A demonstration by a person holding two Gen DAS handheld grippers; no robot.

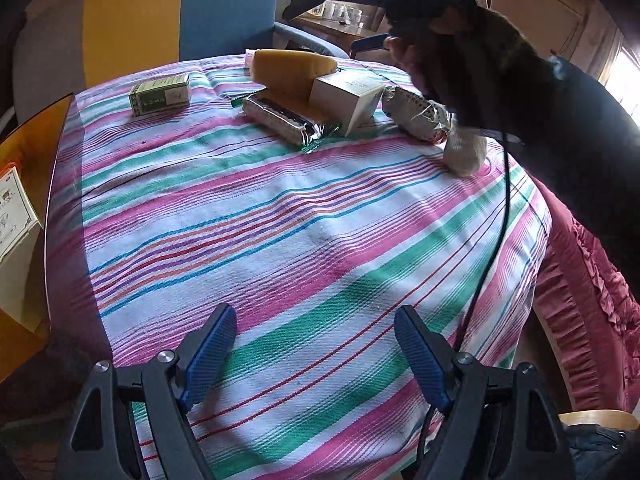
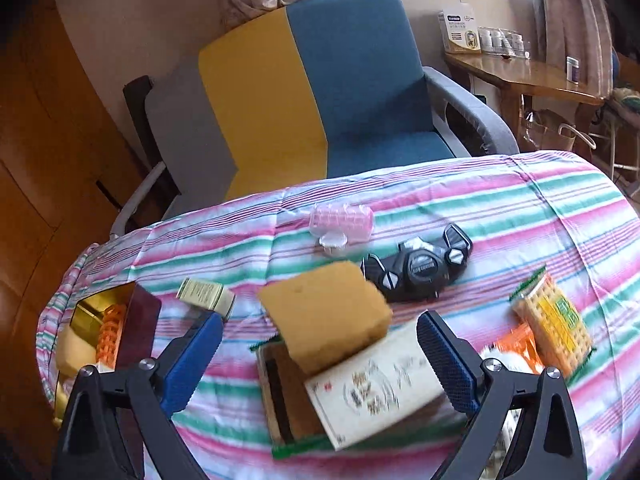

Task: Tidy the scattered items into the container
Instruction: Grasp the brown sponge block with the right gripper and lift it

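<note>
Scattered items lie on the striped tablecloth (image 1: 280,220). Far across it I see a green box (image 1: 160,94), a wrapped biscuit pack (image 1: 280,120), a yellow sponge (image 1: 292,70), a white box (image 1: 344,96) and a foil packet (image 1: 416,118). My left gripper (image 1: 316,356) is open over bare cloth, well short of them. My right gripper (image 2: 320,356) is open and hovers just above the white box (image 2: 372,392), with the sponge (image 2: 328,316) right ahead. The container (image 2: 104,332), a dark-walled box with gold lining, sits at the left and holds an orange item.
A black device (image 2: 416,268), a pink plastic case (image 2: 340,224), a cracker pack (image 2: 554,332) and an orange packet (image 2: 516,348) also lie on the cloth. A blue and yellow armchair (image 2: 320,92) stands behind the table. A cable (image 1: 492,248) hangs from the right hand.
</note>
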